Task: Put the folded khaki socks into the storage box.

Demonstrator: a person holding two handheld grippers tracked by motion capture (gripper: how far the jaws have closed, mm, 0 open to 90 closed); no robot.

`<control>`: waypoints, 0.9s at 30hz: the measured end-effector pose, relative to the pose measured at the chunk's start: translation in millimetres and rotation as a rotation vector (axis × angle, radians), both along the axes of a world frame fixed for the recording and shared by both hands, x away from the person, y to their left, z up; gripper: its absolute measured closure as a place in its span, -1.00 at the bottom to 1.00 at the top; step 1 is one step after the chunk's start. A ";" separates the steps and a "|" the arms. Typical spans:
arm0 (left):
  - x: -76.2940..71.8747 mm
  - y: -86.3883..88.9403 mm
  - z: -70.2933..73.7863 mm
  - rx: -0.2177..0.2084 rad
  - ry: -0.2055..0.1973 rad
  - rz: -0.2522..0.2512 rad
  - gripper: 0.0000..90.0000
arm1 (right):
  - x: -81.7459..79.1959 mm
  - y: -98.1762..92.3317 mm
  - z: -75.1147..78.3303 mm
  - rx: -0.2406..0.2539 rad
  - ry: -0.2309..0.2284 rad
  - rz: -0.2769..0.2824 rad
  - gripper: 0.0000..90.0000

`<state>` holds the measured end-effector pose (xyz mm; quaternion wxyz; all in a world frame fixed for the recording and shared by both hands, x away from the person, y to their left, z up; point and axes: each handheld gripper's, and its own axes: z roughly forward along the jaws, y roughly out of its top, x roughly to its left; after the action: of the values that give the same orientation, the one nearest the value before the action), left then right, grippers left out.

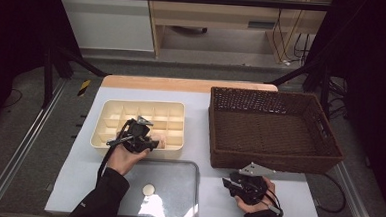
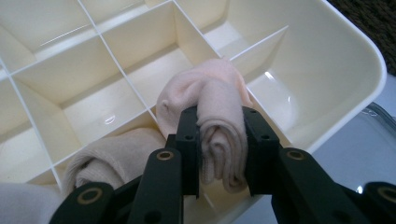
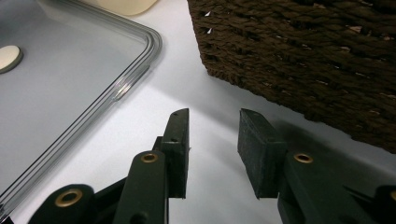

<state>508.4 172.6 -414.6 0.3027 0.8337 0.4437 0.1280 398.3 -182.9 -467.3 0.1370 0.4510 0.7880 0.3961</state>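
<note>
1. Nearest the person, the clear lid [image 1: 169,187] lies flat on the white surface [image 1: 209,149], its front edge at the surface's near edge. A small round disc [image 1: 148,189] sits on it. The lid's rounded corner comes up close in the right claw's view [image 3: 140,51].
2. Right of the lid, the right claw [image 1: 228,182] rests low over the surface, jaws apart with nothing between them. A strip of bare surface lies between the lid's right edge and this claw.
3. Just beyond the right claw stands the brown wicker basket [image 1: 273,165]; its near wall is close to the jaws. The right claw's view shows that woven wall [image 3: 299,56] rising just ahead of the pads, with only a narrow wedge of white surface left before it.
4. Beyond the lid, at its far left, the left claw [image 1: 151,144] hangs over the near edge of the cream divided tray [image 1: 110,115]. It is clamped on a rolled pale pink sock [image 2: 219,116], pads pressed on either side of the roll.
5. From above the sock is only a small pink patch [image 1: 160,142] at the tray's near row. The left claw's view shows the roll hanging over a near-row compartment, by the dividers, with the rounded corner of the tray to its right.
6. That same close view shows a second, beige rolled sock [image 2: 112,154] lying in the neighbouring compartment, left of the held one.
7. Between tray and basket runs an open lane of white surface.
</note>
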 end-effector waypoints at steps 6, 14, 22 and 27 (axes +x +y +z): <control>2.9 -3.0 -4.0 0.003 0.011 0.016 0.51 | 0.0 2.0 -0.7 -0.004 0.005 0.007 0.43; -4.8 0.8 3.4 0.001 -0.066 0.026 0.08 | -0.8 0.1 -0.3 0.001 0.004 0.002 0.41; -11.1 5.3 8.5 -0.069 -0.147 0.044 0.55 | -0.7 0.3 -0.3 -0.001 0.003 0.001 0.41; -6.4 -0.3 0.2 -0.047 -0.128 0.029 0.74 | -0.7 0.1 -0.2 -0.004 0.004 0.002 0.43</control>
<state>502.0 172.3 -414.4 0.3483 0.8099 0.4384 0.1749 397.6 -182.7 -467.5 0.1361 0.4508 0.7895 0.3937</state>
